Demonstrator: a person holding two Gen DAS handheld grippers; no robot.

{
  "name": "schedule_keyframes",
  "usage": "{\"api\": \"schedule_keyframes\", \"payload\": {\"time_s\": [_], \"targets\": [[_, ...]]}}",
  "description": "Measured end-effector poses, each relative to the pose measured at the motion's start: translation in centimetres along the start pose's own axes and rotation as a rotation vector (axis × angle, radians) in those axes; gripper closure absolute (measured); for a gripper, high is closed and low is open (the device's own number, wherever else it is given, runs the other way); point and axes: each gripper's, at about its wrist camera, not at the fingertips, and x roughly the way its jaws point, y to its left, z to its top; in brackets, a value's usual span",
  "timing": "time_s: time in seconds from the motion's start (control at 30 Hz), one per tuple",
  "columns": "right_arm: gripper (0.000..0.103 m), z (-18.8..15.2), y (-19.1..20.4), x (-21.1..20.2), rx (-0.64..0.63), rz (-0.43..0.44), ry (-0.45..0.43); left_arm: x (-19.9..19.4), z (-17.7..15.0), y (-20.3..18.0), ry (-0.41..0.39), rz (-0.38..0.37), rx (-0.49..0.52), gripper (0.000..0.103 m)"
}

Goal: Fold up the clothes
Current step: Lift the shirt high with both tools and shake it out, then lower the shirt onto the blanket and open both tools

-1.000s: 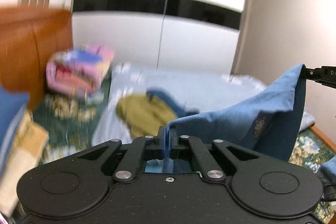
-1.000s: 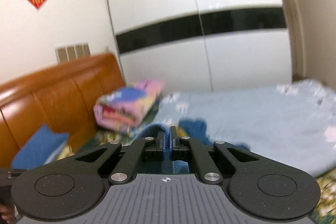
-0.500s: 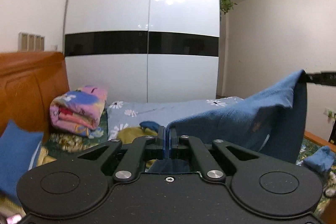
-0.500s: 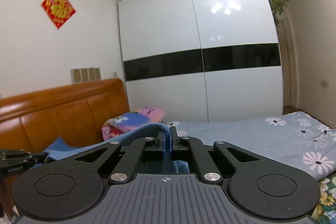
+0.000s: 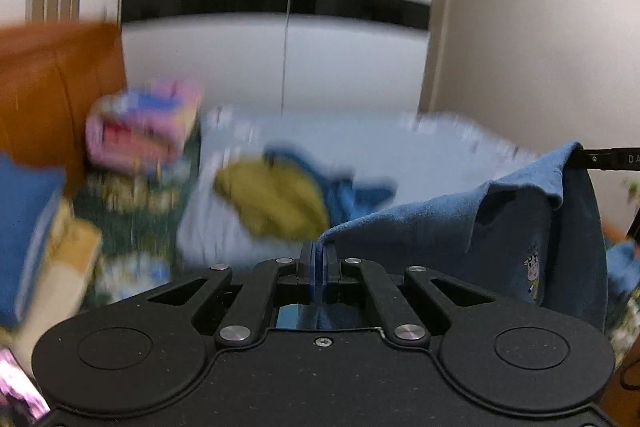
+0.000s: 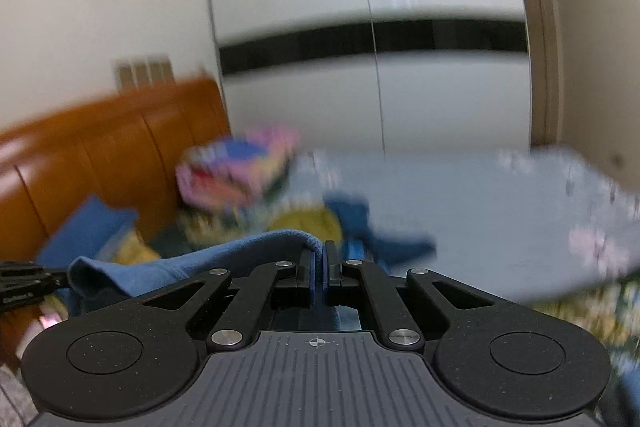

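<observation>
A blue polo shirt (image 5: pixel 500 223) with a small cartoon badge hangs stretched in the air between both grippers. My left gripper (image 5: pixel 319 251) is shut on one edge of it, and the cloth runs up to the right where the tip of the right gripper (image 5: pixel 608 159) pinches the other corner. In the right wrist view my right gripper (image 6: pixel 319 251) is shut on the blue polo shirt (image 6: pixel 224 259), which drapes off to the left toward the left gripper (image 6: pixel 24 281). The shirt's lower part hangs down out of sight.
On the pale blue floral bedspread (image 5: pixel 420 155) lie an olive garment (image 5: pixel 276 199) and a blue garment (image 5: pixel 352 187). A folded pink and blue quilt (image 5: pixel 140 131) sits by the orange wooden headboard (image 5: pixel 52 95). Blue and tan folded items (image 5: pixel 28 227) lie at the left. White wardrobe doors (image 5: pixel 280 27) stand behind.
Both views swung downward since half a second ago, so the bed and its garments fill more of the frame. Both grippers stayed shut on the shirt, still stretched between them.
</observation>
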Motion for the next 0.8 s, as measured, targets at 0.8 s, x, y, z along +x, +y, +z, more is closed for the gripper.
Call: {"api": "schedule_keyframes", "payload": {"time_s": [0.8], "targets": [[0.101, -12.0, -10.3, 39.7, 0.124, 0.092, 0.505, 35.9, -6.2, 6.1, 0.465, 0.234, -0.060, 0.102]]}}
